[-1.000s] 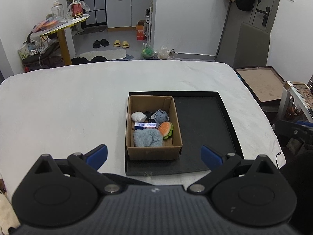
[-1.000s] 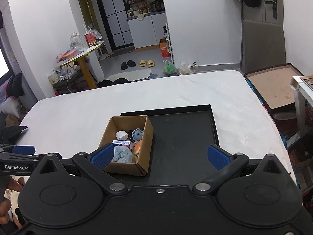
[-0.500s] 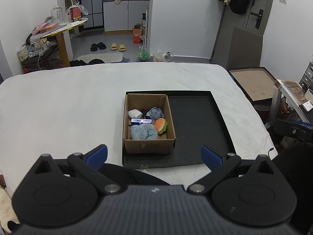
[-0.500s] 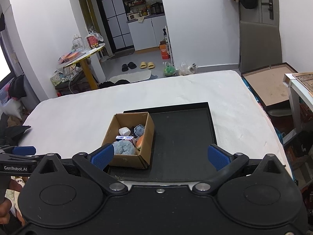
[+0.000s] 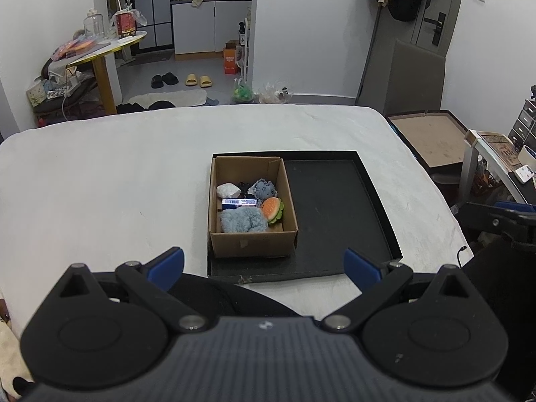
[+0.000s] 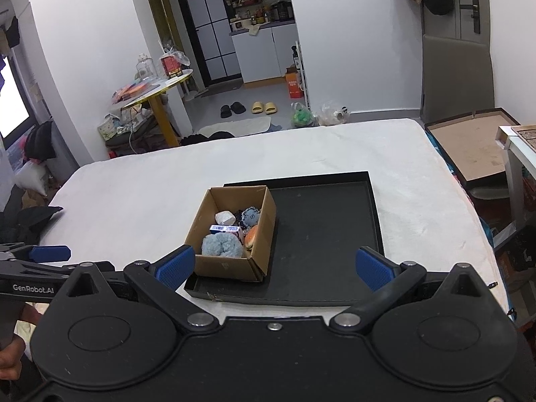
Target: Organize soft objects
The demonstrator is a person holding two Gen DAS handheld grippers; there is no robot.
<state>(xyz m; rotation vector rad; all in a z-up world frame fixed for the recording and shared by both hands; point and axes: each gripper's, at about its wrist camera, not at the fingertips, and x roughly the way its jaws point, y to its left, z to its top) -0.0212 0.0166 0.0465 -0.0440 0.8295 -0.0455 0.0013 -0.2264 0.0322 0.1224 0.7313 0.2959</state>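
Observation:
A brown cardboard box [image 5: 284, 187] [image 6: 264, 217] stands in the left part of a black tray [image 5: 335, 207] [image 6: 321, 227] on a white bed. In the box lie a fluffy light-blue plush [image 5: 243, 219] [image 6: 221, 246], a burger plush [image 5: 272, 209] [image 6: 251, 236], a round blue-grey plush [image 5: 263, 189] [image 6: 250, 215], a white soft lump [image 5: 227, 189] [image 6: 224, 217] and a blue-and-white packet [image 5: 238, 202] [image 6: 225, 228]. My left gripper [image 5: 264, 266] and right gripper [image 6: 273, 266] are both open and empty, held back from the tray's near edge.
The bed [image 5: 100, 184] spreads wide to the left of the tray. A brown board in a dark frame [image 5: 432, 137] [image 6: 469, 147] lies off the bed's right side. A yellow-legged table with clutter [image 5: 100, 50] stands beyond the far edge.
Both grippers have drawn back and up from the tray; the box and tray look smaller and farther. The box's contents have not moved.

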